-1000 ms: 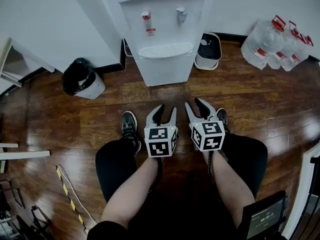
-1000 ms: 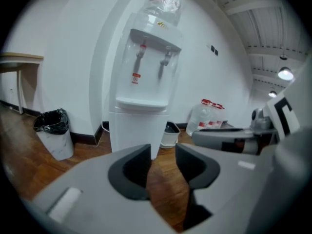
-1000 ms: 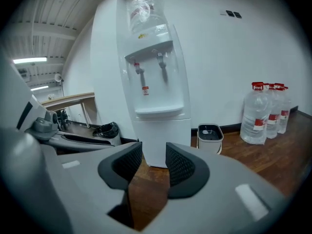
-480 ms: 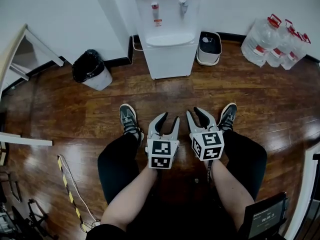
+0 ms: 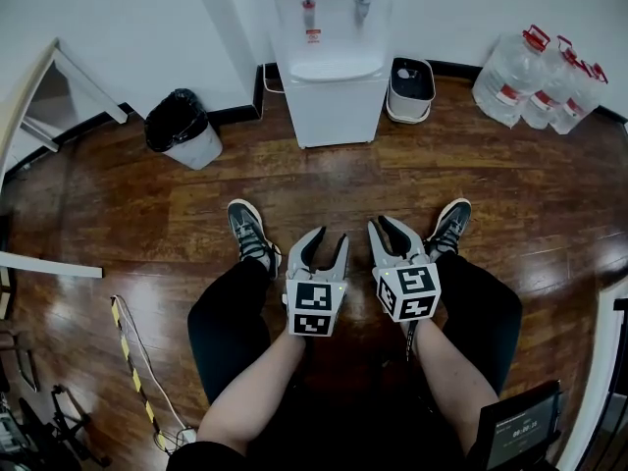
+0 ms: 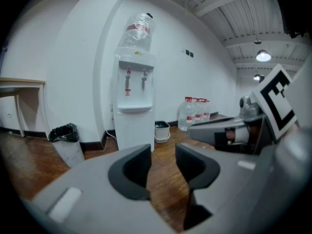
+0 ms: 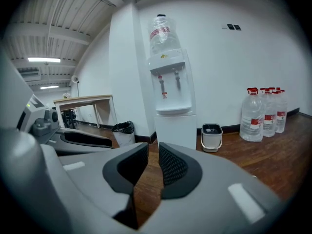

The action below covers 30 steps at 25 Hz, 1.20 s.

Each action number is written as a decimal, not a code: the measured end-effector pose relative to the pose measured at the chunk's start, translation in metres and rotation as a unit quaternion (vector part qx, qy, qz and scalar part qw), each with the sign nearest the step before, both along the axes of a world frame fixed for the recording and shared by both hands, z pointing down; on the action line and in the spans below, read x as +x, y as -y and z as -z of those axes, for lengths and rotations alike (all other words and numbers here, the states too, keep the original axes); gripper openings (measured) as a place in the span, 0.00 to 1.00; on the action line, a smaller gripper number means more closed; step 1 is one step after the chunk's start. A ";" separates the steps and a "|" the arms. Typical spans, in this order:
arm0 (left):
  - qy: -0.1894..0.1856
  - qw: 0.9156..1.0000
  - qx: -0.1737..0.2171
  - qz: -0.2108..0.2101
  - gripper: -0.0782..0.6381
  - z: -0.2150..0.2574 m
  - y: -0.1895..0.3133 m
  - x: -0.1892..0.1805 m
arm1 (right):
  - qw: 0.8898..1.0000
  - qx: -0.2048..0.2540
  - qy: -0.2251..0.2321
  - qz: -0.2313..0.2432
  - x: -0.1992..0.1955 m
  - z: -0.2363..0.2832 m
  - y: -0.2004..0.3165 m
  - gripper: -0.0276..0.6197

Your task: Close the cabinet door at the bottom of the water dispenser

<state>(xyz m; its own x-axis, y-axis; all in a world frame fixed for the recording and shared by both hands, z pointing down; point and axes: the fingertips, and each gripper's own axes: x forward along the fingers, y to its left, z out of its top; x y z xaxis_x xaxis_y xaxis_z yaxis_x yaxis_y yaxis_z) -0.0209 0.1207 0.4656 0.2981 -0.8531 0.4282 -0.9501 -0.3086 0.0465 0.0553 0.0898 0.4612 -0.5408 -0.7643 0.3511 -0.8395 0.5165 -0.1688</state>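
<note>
While white cabinet door (image 5: 337, 116) looks shut, left claw (image 5: 329, 239) spread, right claw (image 5: 382, 226) just closing, both empty.

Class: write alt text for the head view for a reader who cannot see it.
Seen from above, a person holds the left gripper and right gripper, both empty, over a wooden floor, facing a white water dispenser; the right gripper's jaws have just been closing.

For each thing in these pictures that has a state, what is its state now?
cabinet door: looks shut, flush with the front.
left gripper: jaws apart, nothing between them.
right gripper: jaws have just been closing, a narrow gap is left, nothing between them.
trash bin: upright, black liner, no lid.
floor bottles: upright, red caps on.
top bottle: neck down on the water dispenser.
</note>
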 end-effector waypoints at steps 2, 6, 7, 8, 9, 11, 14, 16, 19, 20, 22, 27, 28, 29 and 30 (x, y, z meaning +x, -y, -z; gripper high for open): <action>-0.002 1.000 0.002 0.000 0.35 0.001 -0.004 0.001 | 1.000 -0.002 0.000 0.002 -0.001 -0.002 -0.005 0.15; -0.005 1.000 0.011 0.000 0.35 0.004 -0.008 0.004 | 1.000 -0.005 -0.001 0.007 -0.004 -0.006 -0.012 0.14; -0.005 1.000 0.015 -0.002 0.35 0.006 -0.008 0.005 | 1.000 -0.005 -0.001 0.007 -0.004 -0.006 -0.013 0.14; -0.004 1.000 0.017 -0.004 0.34 0.006 -0.008 0.006 | 1.000 -0.004 0.000 0.007 -0.004 -0.006 -0.013 0.14; -0.003 1.000 0.018 -0.005 0.34 0.006 -0.008 0.007 | 1.000 -0.003 0.000 0.007 -0.003 -0.006 -0.012 0.14; -0.003 1.000 0.017 -0.006 0.34 0.004 -0.008 0.007 | 1.000 -0.002 0.000 0.009 -0.003 -0.006 -0.012 0.14; 0.000 1.000 0.016 -0.001 0.34 0.004 -0.008 0.003 | 1.000 -0.004 -0.001 0.010 -0.002 -0.007 -0.012 0.14; 0.000 1.000 0.017 0.006 0.34 0.004 -0.007 -0.001 | 1.000 -0.005 -0.001 0.011 -0.003 -0.008 -0.012 0.14; 0.001 1.000 0.017 0.014 0.34 0.004 -0.007 -0.007 | 1.000 -0.002 0.000 0.014 -0.005 -0.008 -0.012 0.14; 0.001 1.000 0.017 0.015 0.34 0.004 -0.007 -0.008 | 1.000 -0.002 0.000 0.015 -0.005 -0.008 -0.013 0.14; 0.002 1.000 0.016 0.015 0.34 0.003 -0.007 -0.008 | 1.000 -0.002 -0.001 0.017 -0.006 -0.008 -0.013 0.14; 0.001 1.000 0.015 0.014 0.34 0.004 -0.007 -0.007 | 1.000 0.000 -0.002 0.017 -0.004 -0.006 -0.014 0.14; 0.002 1.000 0.015 0.014 0.34 0.004 -0.007 -0.006 | 1.000 0.000 -0.002 0.017 -0.004 -0.006 -0.013 0.14; 0.002 1.000 0.015 0.014 0.34 0.004 -0.007 -0.006 | 1.000 0.000 -0.002 0.017 -0.003 -0.006 -0.014 0.14; 0.002 1.000 0.016 0.014 0.34 0.004 -0.007 -0.005 | 1.000 0.001 -0.002 0.017 -0.003 -0.006 -0.014 0.14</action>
